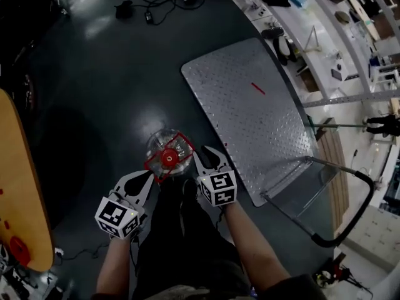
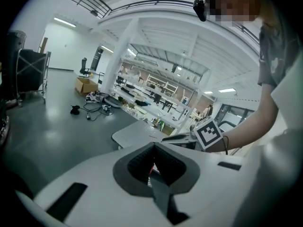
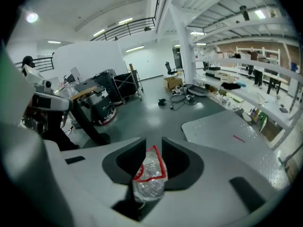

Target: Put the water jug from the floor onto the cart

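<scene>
Now, from the head view, the water jug stands upright on the dark floor, its red cap and red carrying frame facing up. It is off the cart, near the long edge of the cart's checker-plate deck but clear of it, with bare floor between. The cart's tubular handle rises at the deck's far end from the jug. The left gripper points at the jug from one side, its tips just beside a corner of the red frame. The right gripper comes in from the other side, close to the jug's shoulder. A wooden board runs along the picture's left edge, and cables lie on the floor well beyond the jug.

Seen from the left gripper view, the left gripper is clenched, its dark pads meeting with only a slit between them. A sliver of red shows through that slit, and no pad presses on anything. A corner of the cart deck lies beyond the tips.

Through the right gripper view, the right gripper is released, with its jaws standing apart. The clear jug with its red frame shows in the gap, untouched by either pad. The cart deck lies to the right of it.
</scene>
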`<control>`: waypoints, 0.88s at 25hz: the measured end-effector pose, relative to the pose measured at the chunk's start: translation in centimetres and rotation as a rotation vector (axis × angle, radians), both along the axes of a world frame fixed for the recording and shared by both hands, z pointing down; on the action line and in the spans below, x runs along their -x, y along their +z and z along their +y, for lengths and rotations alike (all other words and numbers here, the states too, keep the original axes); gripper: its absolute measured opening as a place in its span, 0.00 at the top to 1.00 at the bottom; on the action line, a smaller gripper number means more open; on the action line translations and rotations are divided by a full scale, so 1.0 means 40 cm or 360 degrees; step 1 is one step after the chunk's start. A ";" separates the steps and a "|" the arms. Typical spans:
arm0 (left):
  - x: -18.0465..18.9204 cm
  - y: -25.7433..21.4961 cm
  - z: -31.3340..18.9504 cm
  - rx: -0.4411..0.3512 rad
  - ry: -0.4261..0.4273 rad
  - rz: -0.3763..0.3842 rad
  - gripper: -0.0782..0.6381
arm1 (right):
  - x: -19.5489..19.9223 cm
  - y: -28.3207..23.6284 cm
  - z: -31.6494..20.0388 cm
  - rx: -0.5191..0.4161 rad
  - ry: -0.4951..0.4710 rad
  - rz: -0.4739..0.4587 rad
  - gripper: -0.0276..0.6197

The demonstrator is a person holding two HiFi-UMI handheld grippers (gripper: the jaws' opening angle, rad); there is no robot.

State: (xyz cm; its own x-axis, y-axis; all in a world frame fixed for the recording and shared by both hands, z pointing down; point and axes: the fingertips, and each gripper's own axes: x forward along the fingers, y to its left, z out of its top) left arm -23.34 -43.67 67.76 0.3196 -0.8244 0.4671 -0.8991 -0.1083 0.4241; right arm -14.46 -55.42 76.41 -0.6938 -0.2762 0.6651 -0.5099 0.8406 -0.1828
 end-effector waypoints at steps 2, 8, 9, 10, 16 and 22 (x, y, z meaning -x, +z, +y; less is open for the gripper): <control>0.004 0.043 -0.013 0.0021 0.0009 0.0024 0.89 | 0.017 0.063 -0.002 0.0007 -0.0058 0.0071 0.81; 0.028 0.133 -0.040 0.0065 0.0022 0.0064 0.89 | 0.051 0.217 0.005 0.0040 -0.0195 0.0270 0.79; 0.034 0.147 -0.047 0.0070 0.0032 0.0059 0.89 | 0.055 0.239 0.004 0.0045 -0.0208 0.0303 0.79; 0.039 0.159 -0.053 0.0075 0.0042 0.0054 0.89 | 0.057 0.259 0.002 0.0049 -0.0219 0.0336 0.78; 0.070 0.208 -0.074 0.0096 0.0051 0.0054 0.89 | 0.068 0.346 -0.002 0.0047 -0.0289 0.0506 0.78; 0.084 0.235 -0.080 0.0122 0.0051 0.0072 0.89 | 0.086 0.396 -0.015 0.0025 -0.0365 0.0632 0.79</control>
